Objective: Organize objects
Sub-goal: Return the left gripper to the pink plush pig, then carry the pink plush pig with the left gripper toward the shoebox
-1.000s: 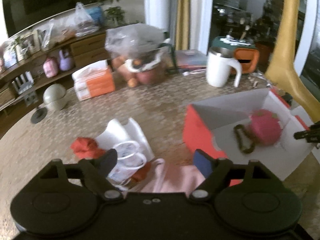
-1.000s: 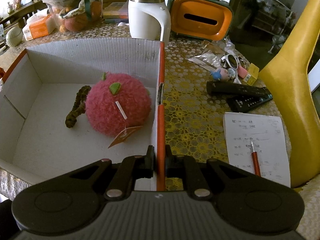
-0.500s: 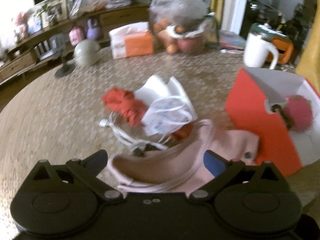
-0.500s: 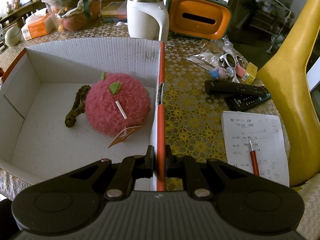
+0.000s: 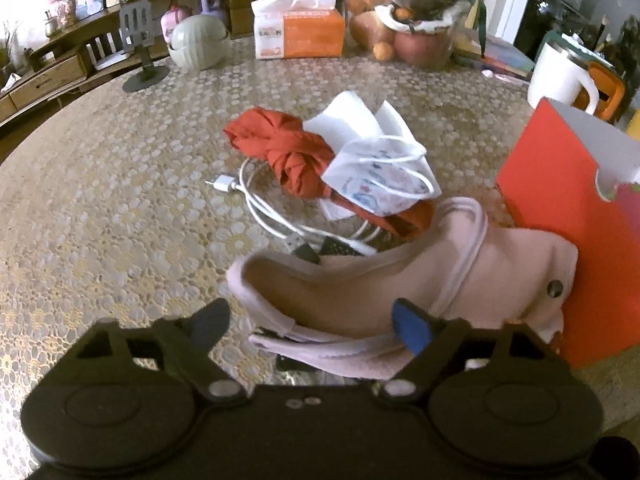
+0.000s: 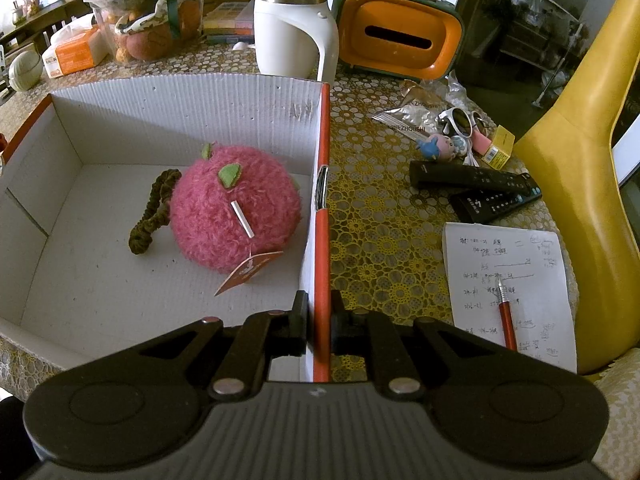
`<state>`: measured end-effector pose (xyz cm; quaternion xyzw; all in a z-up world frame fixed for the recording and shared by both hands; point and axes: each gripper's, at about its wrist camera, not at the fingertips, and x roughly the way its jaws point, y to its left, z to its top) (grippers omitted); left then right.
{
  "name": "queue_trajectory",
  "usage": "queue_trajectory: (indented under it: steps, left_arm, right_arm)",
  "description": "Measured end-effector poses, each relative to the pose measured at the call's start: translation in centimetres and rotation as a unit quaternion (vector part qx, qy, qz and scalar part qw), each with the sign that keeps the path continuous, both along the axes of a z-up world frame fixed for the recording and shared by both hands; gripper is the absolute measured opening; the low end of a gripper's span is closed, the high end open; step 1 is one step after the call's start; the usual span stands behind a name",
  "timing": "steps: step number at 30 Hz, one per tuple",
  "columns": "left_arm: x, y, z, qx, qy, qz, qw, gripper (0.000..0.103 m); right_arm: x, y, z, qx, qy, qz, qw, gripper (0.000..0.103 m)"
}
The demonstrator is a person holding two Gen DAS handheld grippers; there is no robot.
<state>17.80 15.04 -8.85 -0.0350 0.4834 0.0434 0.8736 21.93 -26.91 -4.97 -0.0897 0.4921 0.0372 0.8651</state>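
Note:
A pink cap (image 5: 400, 272) lies on the table against the red outer wall of the cardboard box (image 5: 560, 216). My left gripper (image 5: 310, 326) straddles the cap's near edge; its jaws are closing, with the left pad still apart from the fabric. Behind the cap lie a red cloth (image 5: 288, 148), a face mask (image 5: 384, 180) and a white cable (image 5: 256, 200). In the right wrist view my right gripper (image 6: 319, 320) is shut on the box's right wall (image 6: 320, 200). Inside the box sit a pink plush apple (image 6: 232, 208) and a brown scrunchie (image 6: 152, 216).
At the back stand a tissue pack (image 5: 298, 28), a bag of fruit (image 5: 408, 20), a white mug (image 6: 292, 36) and an orange tissue holder (image 6: 396, 36). Right of the box lie two remotes (image 6: 472, 184), small trinkets, and a note sheet (image 6: 508, 280) with a pen. A yellow chair (image 6: 580, 184) borders the table.
My left gripper has come down and nearer to the pink cap, which now lies between its jaws. The right gripper has held still on the box wall.

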Motion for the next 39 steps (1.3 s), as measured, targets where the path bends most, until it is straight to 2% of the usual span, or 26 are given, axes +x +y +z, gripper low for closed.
queue_trajectory:
  steps: [4,7,11,14,18,23,26,34,39]
  left_arm:
    - [-0.2,-0.4,0.3,0.003,0.000,-0.011,0.9999,0.065]
    - [0.1,-0.5,0.7,0.010,-0.001,-0.013,0.9999,0.049]
    - [0.1,-0.3,1.5,0.005,-0.006,-0.013,0.9999,0.020]
    - [-0.1,-0.3,2.1,0.000,-0.012,-0.017,0.9998,0.009]
    - [-0.6,-1.0,3.9,-0.011,-0.035,-0.027,0.9990,0.006]
    - [-1.1,-2.0,7.6,-0.024,-0.087,-0.038,0.9952,0.005]
    - [-0.9,-2.9,10.0,-0.029,-0.117,-0.051,0.9914,0.005]
    - [0.5,-6.0,14.9,-0.046,-0.164,-0.099,0.9803,0.005]
    - [1.5,-8.3,17.6,-0.037,-0.191,-0.131,0.9721,0.005]
  right_arm:
    - [0.0,0.0,0.0,0.000,0.000,0.000,1.000,0.010]
    - [-0.1,0.0,0.0,-0.001,0.000,-0.001,1.000,0.010]
    - [-0.1,-0.2,0.0,0.000,0.000,-0.002,1.000,0.010]
    - [-0.1,-0.1,0.0,-0.001,0.000,-0.001,1.000,0.010]
    - [-0.1,-0.1,0.0,-0.001,0.000,-0.001,1.000,0.010]
    - [-0.2,-0.2,0.0,0.000,0.000,-0.004,1.000,0.010]
    - [-0.2,-0.2,0.0,0.000,0.000,-0.005,1.000,0.010]
    - [-0.1,0.0,0.1,-0.001,-0.001,-0.005,1.000,0.010]
    - [-0.1,0.0,0.1,-0.002,-0.001,-0.005,1.000,0.010]
